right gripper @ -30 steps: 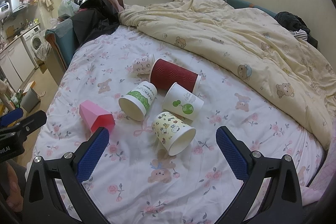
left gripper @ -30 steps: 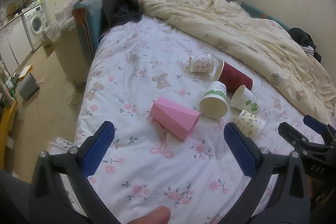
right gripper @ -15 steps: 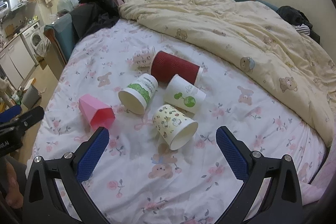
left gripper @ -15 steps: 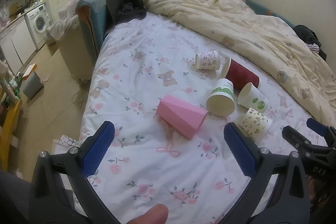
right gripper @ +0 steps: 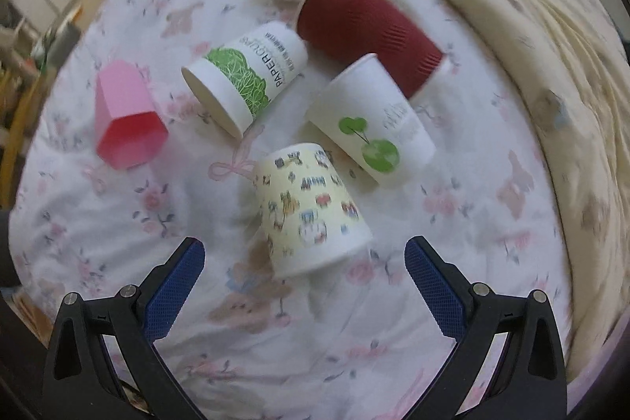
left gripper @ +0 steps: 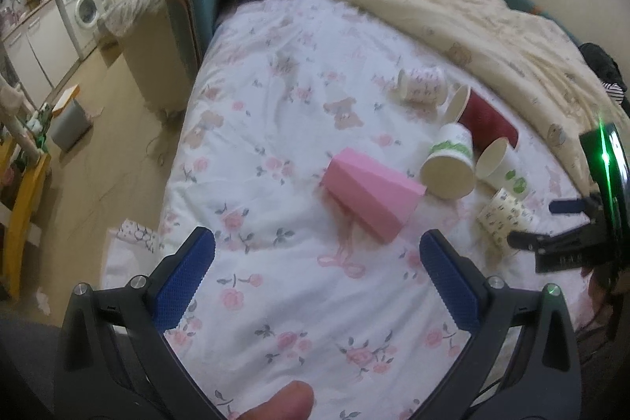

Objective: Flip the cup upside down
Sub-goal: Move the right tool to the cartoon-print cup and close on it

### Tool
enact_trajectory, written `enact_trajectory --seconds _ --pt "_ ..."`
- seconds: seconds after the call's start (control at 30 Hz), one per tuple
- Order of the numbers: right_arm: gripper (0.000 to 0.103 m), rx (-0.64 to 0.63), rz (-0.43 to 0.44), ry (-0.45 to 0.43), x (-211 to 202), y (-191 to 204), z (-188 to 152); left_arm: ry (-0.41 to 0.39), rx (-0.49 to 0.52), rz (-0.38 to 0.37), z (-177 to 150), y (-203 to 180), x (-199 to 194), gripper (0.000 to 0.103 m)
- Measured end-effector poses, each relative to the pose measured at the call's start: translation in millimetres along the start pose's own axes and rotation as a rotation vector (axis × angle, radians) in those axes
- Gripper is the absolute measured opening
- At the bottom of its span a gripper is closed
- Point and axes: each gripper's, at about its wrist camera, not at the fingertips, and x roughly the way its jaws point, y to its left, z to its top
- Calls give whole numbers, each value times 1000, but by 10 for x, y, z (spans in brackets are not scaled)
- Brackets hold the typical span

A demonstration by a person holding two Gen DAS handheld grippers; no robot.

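Several cups lie on their sides on the flowered bedsheet. In the right wrist view: a yellow cartoon-print cup (right gripper: pixel 311 211) just ahead of my open, empty right gripper (right gripper: pixel 305 262), a white cup with green dots (right gripper: pixel 372 128), a green-leaf paper cup (right gripper: pixel 246 79), a dark red ribbed cup (right gripper: pixel 372 30) and a pink faceted cup (right gripper: pixel 126 117). In the left wrist view my left gripper (left gripper: pixel 317 264) is open and empty, with the pink cup (left gripper: pixel 372 197) ahead of it. A small pink-print cup (left gripper: pixel 421 87) lies farther back. The right gripper (left gripper: pixel 551 223) shows at the right.
A cream bear-print duvet (left gripper: pixel 492 34) is bunched along the far and right side of the bed. The bed's left edge (left gripper: pixel 177 152) drops to the floor, where a grey bin (left gripper: pixel 71 124), a yellow frame (left gripper: pixel 23 199) and a washing machine (left gripper: pixel 88 6) stand.
The right gripper has dropped and moved forward toward the yellow cartoon-print cup, which now looks much larger. The left gripper's view has shifted slightly; the cups have not moved.
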Motion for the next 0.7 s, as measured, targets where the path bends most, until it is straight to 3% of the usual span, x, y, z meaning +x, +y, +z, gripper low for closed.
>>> enact_trajectory --seconds 0.13,0.27,0.47,0.7 --pt "103 -41 -15 31 218 -27 140 23 12 -2 -10 -23 72 103" --pt "82 -28 6 92 425 -68 150 44 18 -15 8 -61 133 103" --pt "66 -51 4 95 464 -60 131 47 22 -16 20 -84 132 103" --pt "66 77 122 21 115 50 -110 18 5 -23 60 -45 42 103"
